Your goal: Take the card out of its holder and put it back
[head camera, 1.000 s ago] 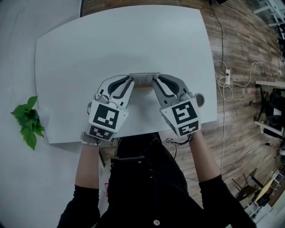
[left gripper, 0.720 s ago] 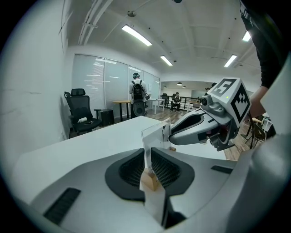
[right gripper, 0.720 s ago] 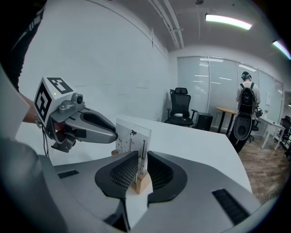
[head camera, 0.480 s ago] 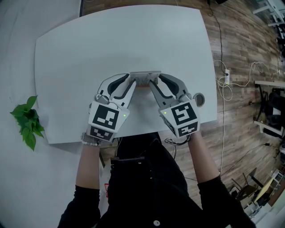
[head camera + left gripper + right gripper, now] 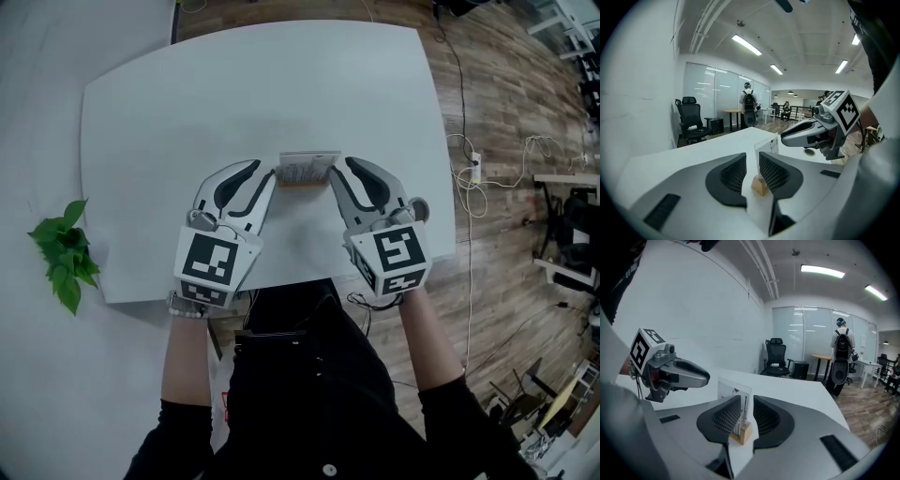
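Observation:
A white printed card (image 5: 307, 167) stands upright in a small wooden holder (image 5: 302, 182) near the middle of the white table (image 5: 234, 84). My left gripper (image 5: 272, 175) is at the card's left end and my right gripper (image 5: 330, 173) at its right end. In the left gripper view the jaws (image 5: 752, 164) stand apart, with the holder (image 5: 759, 185) and the card's edge (image 5: 768, 144) in the gap. In the right gripper view the jaws (image 5: 746, 411) are also apart around the card (image 5: 733, 397) and holder (image 5: 742, 433), and the pads do not press on it.
A green plant sprig (image 5: 61, 258) lies off the table's left side. Cables and a socket (image 5: 478, 169) trail over the wooden floor to the right. A black office chair (image 5: 691, 119) and a person with a backpack (image 5: 749, 105) are far behind the table.
The right gripper's jaws have spread apart from the card's right end. Both grippers have drawn back a little toward the table's near edge. The card still stands in its holder.

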`<move>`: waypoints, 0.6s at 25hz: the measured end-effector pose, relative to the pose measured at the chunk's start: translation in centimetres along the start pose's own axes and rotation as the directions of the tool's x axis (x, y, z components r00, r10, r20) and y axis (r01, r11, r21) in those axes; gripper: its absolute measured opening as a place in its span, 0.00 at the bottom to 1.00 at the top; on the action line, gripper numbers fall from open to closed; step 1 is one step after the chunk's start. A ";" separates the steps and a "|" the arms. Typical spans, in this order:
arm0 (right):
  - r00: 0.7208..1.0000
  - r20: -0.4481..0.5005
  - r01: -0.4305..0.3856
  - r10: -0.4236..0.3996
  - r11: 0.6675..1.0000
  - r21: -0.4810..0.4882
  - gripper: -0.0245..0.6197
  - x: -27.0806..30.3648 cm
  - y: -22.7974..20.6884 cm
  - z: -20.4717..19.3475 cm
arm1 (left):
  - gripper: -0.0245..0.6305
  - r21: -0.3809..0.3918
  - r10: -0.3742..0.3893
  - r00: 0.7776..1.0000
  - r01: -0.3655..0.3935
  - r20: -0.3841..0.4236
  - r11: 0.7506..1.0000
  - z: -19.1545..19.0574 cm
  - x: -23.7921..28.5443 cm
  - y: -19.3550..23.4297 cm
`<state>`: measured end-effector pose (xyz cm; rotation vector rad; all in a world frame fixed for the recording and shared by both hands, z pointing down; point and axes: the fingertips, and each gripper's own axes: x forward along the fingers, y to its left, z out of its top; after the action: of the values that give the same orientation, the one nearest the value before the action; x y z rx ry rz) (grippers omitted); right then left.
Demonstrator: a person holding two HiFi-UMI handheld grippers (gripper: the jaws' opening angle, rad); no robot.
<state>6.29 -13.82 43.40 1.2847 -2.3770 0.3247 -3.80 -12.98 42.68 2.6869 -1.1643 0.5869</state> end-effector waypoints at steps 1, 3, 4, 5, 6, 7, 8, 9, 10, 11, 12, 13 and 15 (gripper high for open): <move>1.000 0.014 0.016 -0.016 1.000 0.000 0.18 -0.4 -0.2 0.6 | 0.18 -0.002 0.005 1.000 -0.005 0.012 1.000 0.5 -0.4 0.1; 0.999 0.045 0.030 -0.029 1.000 -0.006 0.14 -1.3 -0.1 1.8 | 0.14 -0.008 0.011 0.999 -0.011 0.039 1.000 1.5 -1.3 0.2; 0.998 0.060 0.031 -0.031 0.999 -0.011 0.13 -1.7 0.0 2.4 | 0.10 -0.010 0.014 0.999 -0.014 0.053 1.000 2.0 -1.7 0.2; 0.997 0.076 0.034 -0.033 0.999 -0.017 0.13 -2.2 0.1 3.1 | 0.09 -0.010 0.018 0.998 -0.018 0.066 1.000 2.6 -2.2 0.3; 0.995 0.091 0.039 -0.037 0.999 -0.025 0.12 -2.6 0.2 3.7 | 0.08 -0.007 0.024 0.997 -0.023 0.080 1.000 3.3 -2.6 0.3; 0.994 0.105 0.047 -0.043 0.998 -0.035 0.12 -3.1 0.3 4.4 | 0.07 -0.001 0.031 0.995 -0.031 0.094 1.000 4.1 -3.1 0.4; 0.992 0.119 0.056 -0.050 0.997 -0.047 0.12 -3.6 0.3 5.0 | 0.07 0.008 0.039 0.993 -0.040 0.107 0.999 4.9 -3.6 0.4; 0.990 0.132 0.063 -0.055 0.996 -0.058 0.12 -4.2 0.3 5.7 | 0.06 0.016 0.047 0.992 -0.049 0.121 0.999 5.8 -4.1 0.4; 0.988 0.146 0.066 -0.056 0.996 -0.068 0.12 -4.7 0.5 6.3 | 0.06 0.023 0.052 0.989 -0.055 0.136 0.998 6.6 -4.6 0.3; 0.986 0.159 0.065 -0.053 0.995 -0.075 0.12 -5.1 0.7 7.0 | 0.06 0.026 0.056 0.987 -0.061 0.151 0.998 7.5 -5.2 0.2; 0.984 0.171 0.062 -0.047 0.995 -0.083 0.12 -5.6 0.9 7.7 | 0.06 0.025 0.063 0.984 -0.068 0.165 0.997 8.4 -5.7 0.1; 0.982 0.182 0.058 -0.041 0.994 -0.089 0.12 -6.0 1.2 8.3 | 0.06 0.013 0.077 0.981 -0.081 0.177 0.997 9.2 -6.3 0.0; 0.979 0.203 0.052 -0.033 0.995 -0.089 0.12 -6.8 1.8 9.4 | 0.06 -0.017 0.107 0.976 -0.106 0.192 0.994 10.6 -7.5 0.0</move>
<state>5.79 -11.50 31.94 1.3799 -2.4936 0.0706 -5.34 -11.05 29.97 2.7388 -1.3625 0.3410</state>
